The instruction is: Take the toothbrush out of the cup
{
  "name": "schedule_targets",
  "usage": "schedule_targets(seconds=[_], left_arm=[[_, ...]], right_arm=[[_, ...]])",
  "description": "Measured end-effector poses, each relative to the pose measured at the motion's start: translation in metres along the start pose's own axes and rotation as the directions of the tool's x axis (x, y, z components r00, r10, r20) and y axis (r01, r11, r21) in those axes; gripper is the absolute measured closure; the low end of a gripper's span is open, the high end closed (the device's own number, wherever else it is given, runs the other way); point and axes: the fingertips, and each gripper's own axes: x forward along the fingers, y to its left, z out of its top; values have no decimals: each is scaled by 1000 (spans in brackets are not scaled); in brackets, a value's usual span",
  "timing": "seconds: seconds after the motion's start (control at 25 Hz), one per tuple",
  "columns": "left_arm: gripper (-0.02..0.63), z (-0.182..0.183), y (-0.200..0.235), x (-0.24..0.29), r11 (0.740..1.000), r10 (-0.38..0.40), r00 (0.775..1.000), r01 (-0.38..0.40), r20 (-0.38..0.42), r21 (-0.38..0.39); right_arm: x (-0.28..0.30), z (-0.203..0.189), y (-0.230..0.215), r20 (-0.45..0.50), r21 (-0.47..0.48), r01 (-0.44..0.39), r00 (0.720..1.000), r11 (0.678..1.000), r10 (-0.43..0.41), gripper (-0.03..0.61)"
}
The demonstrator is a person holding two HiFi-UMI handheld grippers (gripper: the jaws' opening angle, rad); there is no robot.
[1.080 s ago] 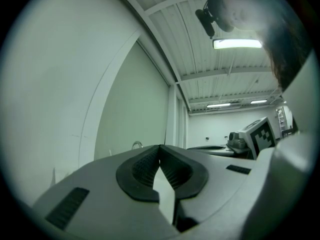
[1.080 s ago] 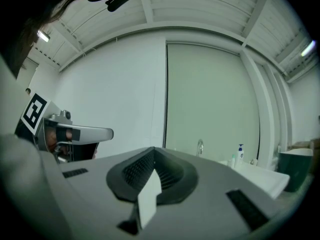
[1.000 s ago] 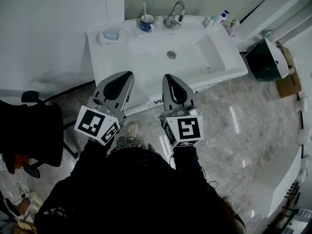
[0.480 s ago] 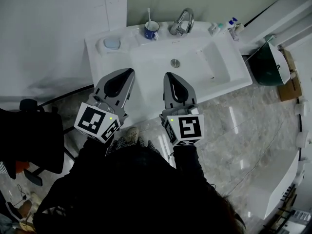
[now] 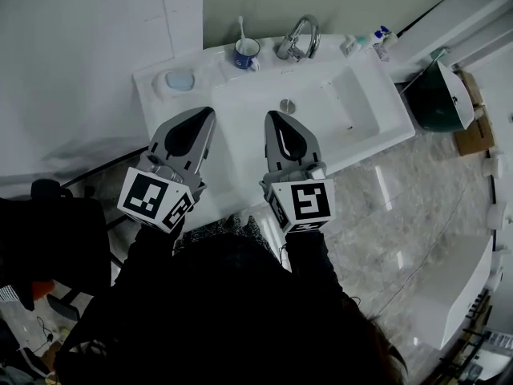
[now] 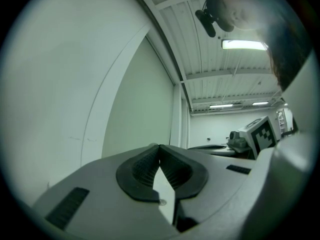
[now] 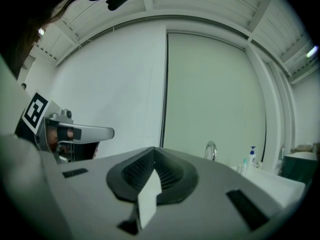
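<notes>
Reaching the toothbrush [image 5: 240,27] well means opening one claw before it arrives. That claw should then come at the white handle where it sticks out above the rim of the blue cup [image 5: 246,54]. A pinch there, followed by a straight upward lift, should keep the cup from tipping, and the other claw could steady the cup if needed.

Both the left claw [image 5: 210,112] and the right claw [image 5: 272,115] are clenched, ribbed pads pressed together with nothing between them. They hover side by side over the near part of the sink [image 5: 345,115].

The cup stands on the back ledge, just left of the tap [image 5: 298,37], with the toothbrush upright in it. It is well ahead of both claws, roughly between their two lines of aim.
</notes>
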Motion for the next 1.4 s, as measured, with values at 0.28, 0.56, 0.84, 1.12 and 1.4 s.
schedule_targets(seconds=[0.28,0.56,0.84,1.12,1.4], left_arm=[[607,-5,14,7,1000,2,1000,-2,-12,-10],[607,-10,28,19,999,33,999,-33,-22,-8],[607,-12,39,37,997,80,997,-79,-22,11],[607,-14,43,62,993,106,994,-104,-29,56],[607,-21,49,94,991,127,991,-125,-39,58]], right_arm=[[9,1,-3,-10,-4,14,1000,1000,-14,574],[24,-3,-16,-17,-2,9,1000,1000,-9,574],[44,-8,-36,-26,5,-17,1000,1000,18,574],[64,-14,-50,-36,24,-61,997,998,61,574],[84,-20,-69,-20,25,-99,995,995,99,574]])
